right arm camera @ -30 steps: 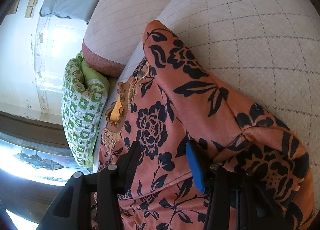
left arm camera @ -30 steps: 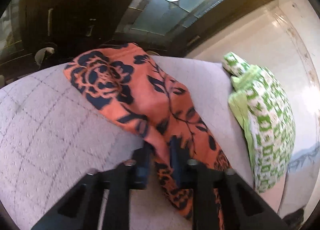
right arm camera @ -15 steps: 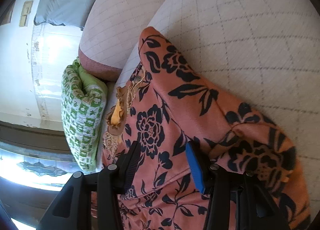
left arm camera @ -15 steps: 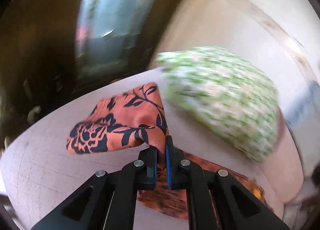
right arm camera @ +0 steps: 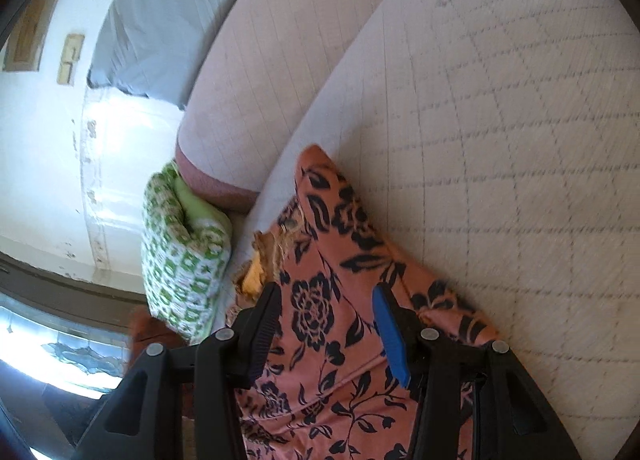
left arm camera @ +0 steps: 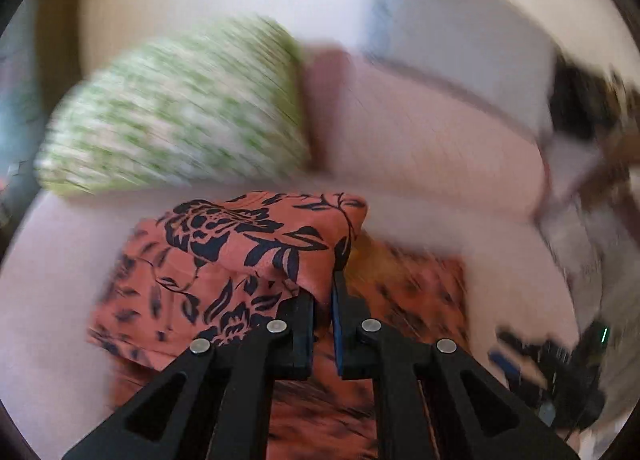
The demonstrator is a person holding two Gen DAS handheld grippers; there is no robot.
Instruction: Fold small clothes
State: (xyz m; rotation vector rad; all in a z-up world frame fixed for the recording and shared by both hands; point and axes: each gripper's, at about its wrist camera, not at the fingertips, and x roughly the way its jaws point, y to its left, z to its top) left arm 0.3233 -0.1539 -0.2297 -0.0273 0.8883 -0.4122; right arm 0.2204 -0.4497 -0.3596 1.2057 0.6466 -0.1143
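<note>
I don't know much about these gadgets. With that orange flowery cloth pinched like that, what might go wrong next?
The left gripper pinches only a thin fold of the orange floral garment, and its view is smeared by fast motion, so the cloth might slip out. The right gripper is open over the garment without clamping it, so the lower layer could drag along. The green patterned cushion lies close beside it; the swinging flap might catch on it.

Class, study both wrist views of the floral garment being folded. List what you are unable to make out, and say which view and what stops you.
1. Left wrist view: the green patterned pillow has its print smeared by motion blur.
2. Left wrist view: dark items at the lower right are blurred beyond naming.
3. Right wrist view: the floral garment has its lower part cut off by the frame edge and covered by the open right claw.
4. Left wrist view: how much cloth the left claw pinches is hidden between its pads.
</note>
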